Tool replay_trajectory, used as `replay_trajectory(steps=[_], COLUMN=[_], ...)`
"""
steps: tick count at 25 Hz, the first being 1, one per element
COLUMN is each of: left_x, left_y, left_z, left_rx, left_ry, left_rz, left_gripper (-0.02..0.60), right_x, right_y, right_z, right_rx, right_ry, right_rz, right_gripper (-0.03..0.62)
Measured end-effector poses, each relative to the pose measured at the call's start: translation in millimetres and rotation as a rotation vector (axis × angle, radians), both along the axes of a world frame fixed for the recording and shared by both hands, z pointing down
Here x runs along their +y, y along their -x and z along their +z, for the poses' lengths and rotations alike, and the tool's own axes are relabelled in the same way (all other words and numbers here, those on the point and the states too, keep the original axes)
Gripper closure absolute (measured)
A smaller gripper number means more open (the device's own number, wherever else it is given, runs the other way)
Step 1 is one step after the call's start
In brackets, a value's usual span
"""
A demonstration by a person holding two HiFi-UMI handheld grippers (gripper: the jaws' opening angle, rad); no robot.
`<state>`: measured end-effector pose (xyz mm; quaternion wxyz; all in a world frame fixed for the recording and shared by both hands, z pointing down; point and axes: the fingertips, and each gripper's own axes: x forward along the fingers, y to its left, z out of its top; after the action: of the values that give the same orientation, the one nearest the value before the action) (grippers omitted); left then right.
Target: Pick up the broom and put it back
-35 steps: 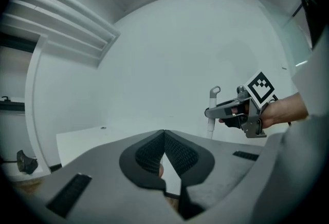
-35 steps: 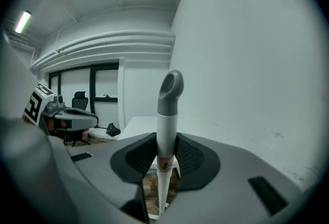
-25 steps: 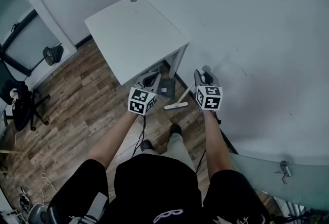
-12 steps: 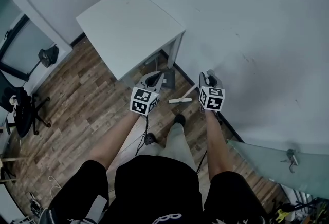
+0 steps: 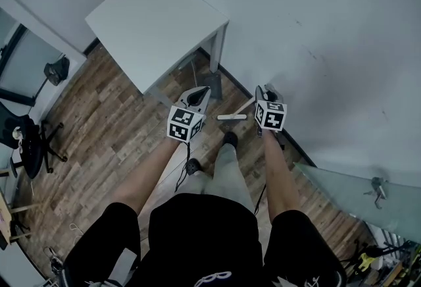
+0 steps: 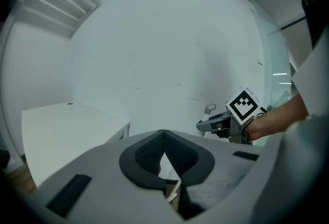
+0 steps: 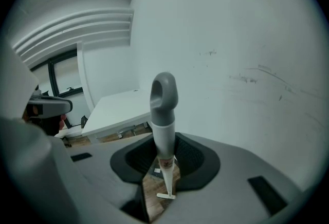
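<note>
A slim white broom (image 7: 164,133) with a grey loop at its top end is clamped between the jaws of the right gripper (image 5: 265,93). It hangs steeply, loop up and narrow head down, over the wood floor (image 5: 112,128) beside the wall (image 5: 329,49). The left gripper (image 6: 164,133) has its jaws together and holds nothing.

left gripper (image 6: 163,134): jaws closed tip to tip, nothing in there, pointing forward away from the body
right gripper (image 7: 163,153): clamped on the broom (image 7: 163,99) handle, and the loop end of the handle pokes out past the jaws
left arm (image 5: 148,170): bare forearm stretched out in front and down
right arm (image 5: 276,170): same deal, pretty much straight out ahead
spacing: the two grippers sit side by side, not touching, roughly level with each other in the head view
</note>
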<state>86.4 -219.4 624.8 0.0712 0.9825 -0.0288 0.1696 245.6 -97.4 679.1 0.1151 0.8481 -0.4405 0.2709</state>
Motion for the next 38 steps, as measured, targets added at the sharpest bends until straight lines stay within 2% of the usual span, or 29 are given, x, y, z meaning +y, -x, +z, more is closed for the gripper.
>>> replay_trajectory(steps=[20,38], left_x=[18,15], left_y=[-52,-161], left_z=[38,48], left_rx=[-0.073,-0.073], left_ry=[0.061,0.074], left_rz=[0.038,0.023], left_gripper=[0.561,0.561], right_x=[25,18], right_y=[-62,-170], right_z=[80,95], right_rx=[-0.105,-0.104], right_ry=[0.074,0.037], right_rz=[0.077,0.095], right_gripper=[0.477,0.477])
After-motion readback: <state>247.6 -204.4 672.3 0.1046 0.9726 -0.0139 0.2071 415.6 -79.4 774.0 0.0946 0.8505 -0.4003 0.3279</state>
